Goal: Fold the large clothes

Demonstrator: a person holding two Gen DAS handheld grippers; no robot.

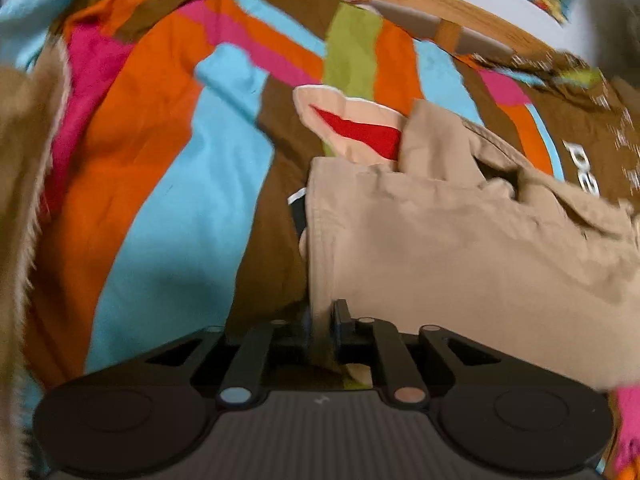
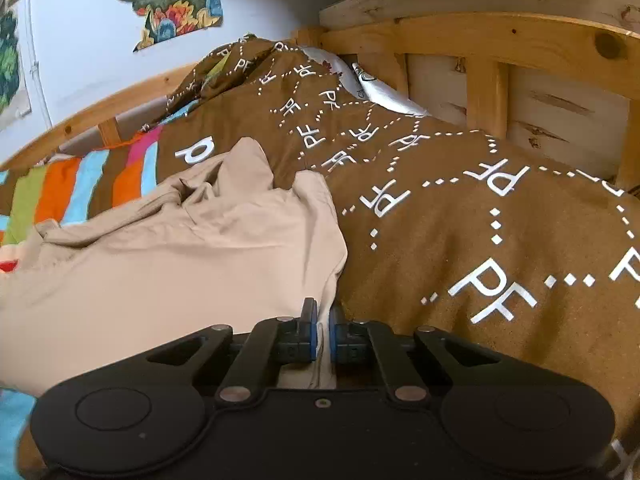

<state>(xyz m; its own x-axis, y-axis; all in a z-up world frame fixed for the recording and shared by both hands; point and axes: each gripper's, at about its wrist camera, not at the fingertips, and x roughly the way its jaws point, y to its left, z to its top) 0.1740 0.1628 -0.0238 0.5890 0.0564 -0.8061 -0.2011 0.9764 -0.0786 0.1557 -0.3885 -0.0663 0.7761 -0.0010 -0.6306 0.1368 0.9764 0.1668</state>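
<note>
I have both tongs, left tongs (image 1: 322,320) and right tongs (image 2: 323,320), clenched on opposite edges of the beige garment (image 2: 180,264), so it spreads flat over the bed (image 2: 480,240) for folding.

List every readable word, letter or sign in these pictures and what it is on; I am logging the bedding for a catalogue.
"PF": white letters repeated across the brown bedcover, joined by dotted white lines.
Large white letters on the same cover, beside the beige garment: partly hidden; no whole word can be read.
Wall pictures: no text can be made out.
Striped part of the cover: no text.
</note>
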